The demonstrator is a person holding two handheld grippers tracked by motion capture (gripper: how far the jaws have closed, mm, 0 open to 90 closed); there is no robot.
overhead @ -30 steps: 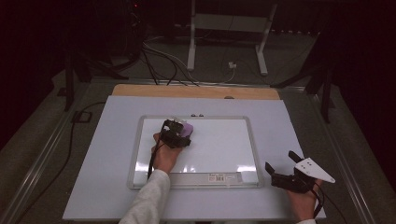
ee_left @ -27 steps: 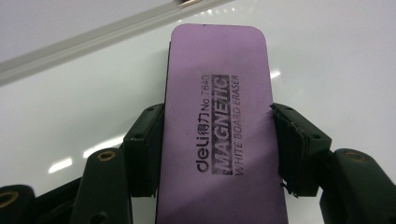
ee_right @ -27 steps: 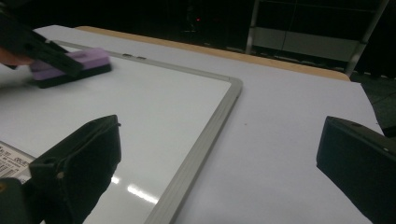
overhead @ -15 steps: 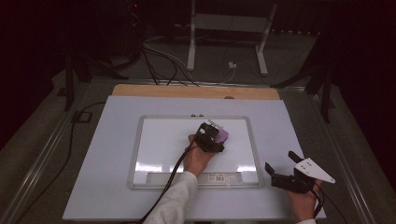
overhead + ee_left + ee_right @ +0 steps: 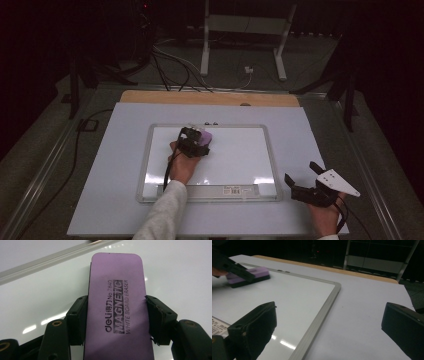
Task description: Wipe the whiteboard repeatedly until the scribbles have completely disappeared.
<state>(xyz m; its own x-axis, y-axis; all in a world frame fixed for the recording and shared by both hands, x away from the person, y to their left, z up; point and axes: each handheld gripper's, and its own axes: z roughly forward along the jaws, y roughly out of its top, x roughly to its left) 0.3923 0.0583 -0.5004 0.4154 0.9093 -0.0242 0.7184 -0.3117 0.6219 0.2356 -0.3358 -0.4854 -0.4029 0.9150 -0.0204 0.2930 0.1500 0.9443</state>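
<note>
Eraser (image 5: pixel 116 305) swept back left in left tongs (image 5: pixel 196 142); whiteboard (image 5: pixel 240 165) right half open.

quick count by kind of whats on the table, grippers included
whiteboard: 1
purple eraser: 1, clamped in the left gripper, lying on the whiteboard
grippers: 2, the left one and the right gripper, which has open jaws and sits beside the board
white table mat: 1
total: 5

Purple eraser (image 5: pixel 116 305) with black lettering, white whiteboard (image 5: pixel 235 160) framed grey, black tongs (image 5: pixel 116 322)
</note>
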